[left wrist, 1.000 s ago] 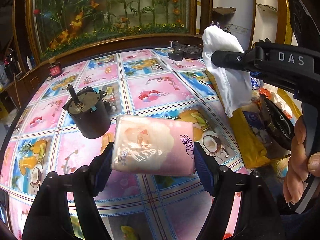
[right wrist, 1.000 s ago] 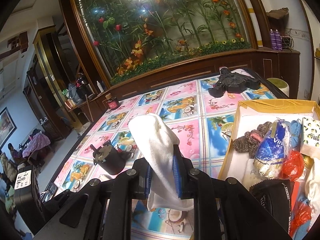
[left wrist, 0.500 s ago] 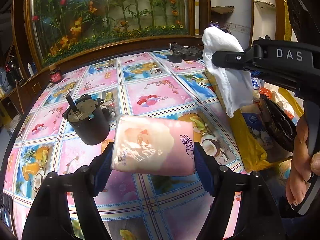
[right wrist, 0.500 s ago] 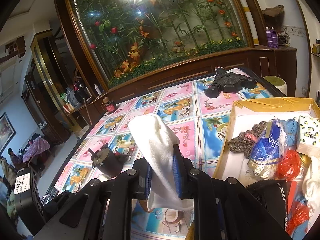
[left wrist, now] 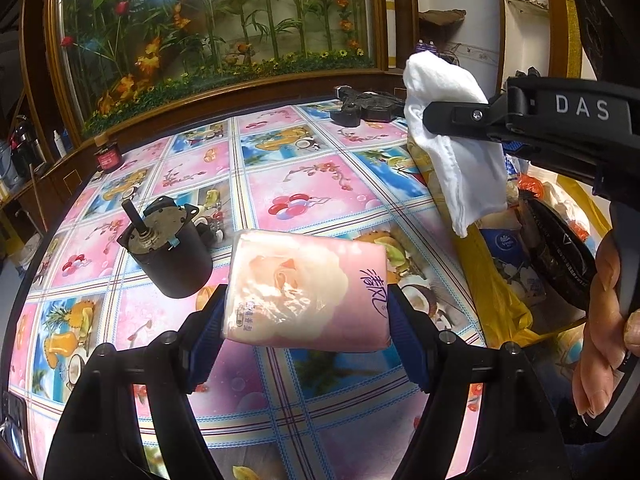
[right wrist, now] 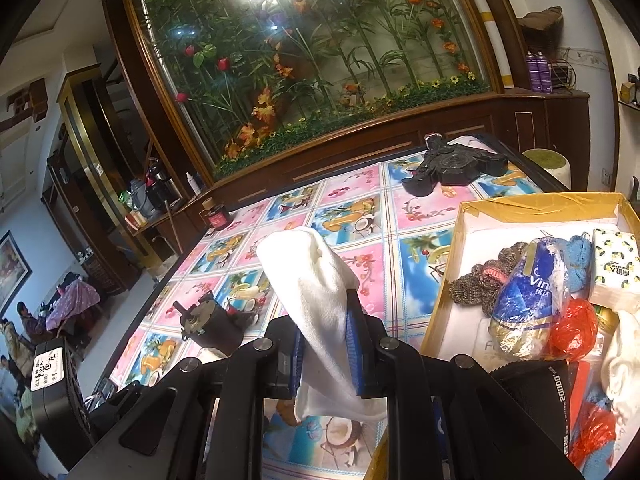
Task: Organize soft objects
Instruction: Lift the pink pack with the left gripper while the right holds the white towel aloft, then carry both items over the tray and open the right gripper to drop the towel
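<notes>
Above the patterned tablecloth [left wrist: 304, 184]: left gripper [left wrist: 306, 320] clamped on pink tissue pack [left wrist: 306, 292], held clear of table, motor [left wrist: 168, 256] at ten o'clock. Right gripper [right wrist: 326, 340] pinching white cloth [right wrist: 316, 300], yellow box [right wrist: 532, 202] at two o'clock with soft items inside. Nothing shifted over the last second; both loads probably paused ahead of box drop-off.

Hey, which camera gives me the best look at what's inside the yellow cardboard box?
The right wrist view. It looks down into the yellow cardboard box, showing its white floor and contents: a blue tissue pack, an orange bag, a lemon-print packet. The left wrist view catches only its yellow near edge, mostly hidden behind the right gripper and white cloth.
</notes>
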`<state>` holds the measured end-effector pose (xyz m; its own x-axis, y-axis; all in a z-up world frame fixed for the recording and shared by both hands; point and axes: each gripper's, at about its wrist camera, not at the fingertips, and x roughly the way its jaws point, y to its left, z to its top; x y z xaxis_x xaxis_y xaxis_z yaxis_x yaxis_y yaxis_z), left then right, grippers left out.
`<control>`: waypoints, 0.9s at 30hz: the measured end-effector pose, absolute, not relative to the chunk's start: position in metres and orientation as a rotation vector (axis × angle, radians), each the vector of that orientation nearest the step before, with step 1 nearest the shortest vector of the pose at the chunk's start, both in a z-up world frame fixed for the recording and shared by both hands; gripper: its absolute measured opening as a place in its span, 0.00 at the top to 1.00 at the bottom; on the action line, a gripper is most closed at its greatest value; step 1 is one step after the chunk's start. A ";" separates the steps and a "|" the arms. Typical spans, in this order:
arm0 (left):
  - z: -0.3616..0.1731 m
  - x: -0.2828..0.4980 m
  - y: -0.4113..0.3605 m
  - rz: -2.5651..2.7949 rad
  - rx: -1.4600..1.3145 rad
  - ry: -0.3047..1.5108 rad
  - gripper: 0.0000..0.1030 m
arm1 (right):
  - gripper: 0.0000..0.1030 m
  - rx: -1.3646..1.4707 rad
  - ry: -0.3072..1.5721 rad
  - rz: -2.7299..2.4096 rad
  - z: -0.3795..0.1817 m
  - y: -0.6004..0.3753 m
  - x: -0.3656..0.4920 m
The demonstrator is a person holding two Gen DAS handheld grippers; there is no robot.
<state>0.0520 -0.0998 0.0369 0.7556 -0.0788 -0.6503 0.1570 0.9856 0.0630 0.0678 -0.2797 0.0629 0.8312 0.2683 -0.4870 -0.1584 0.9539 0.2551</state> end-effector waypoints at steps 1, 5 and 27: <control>0.038 0.053 -0.099 -0.130 0.110 0.703 0.28 | 0.83 0.214 0.546 0.226 0.063 -0.281 0.068; 0.044 0.057 -0.101 -0.141 0.093 0.702 0.28 | 0.83 0.230 0.537 0.213 0.065 -0.289 0.067; 0.102 0.090 -0.198 -0.328 0.108 0.637 0.28 | 0.83 0.498 0.416 0.000 0.079 -0.407 0.016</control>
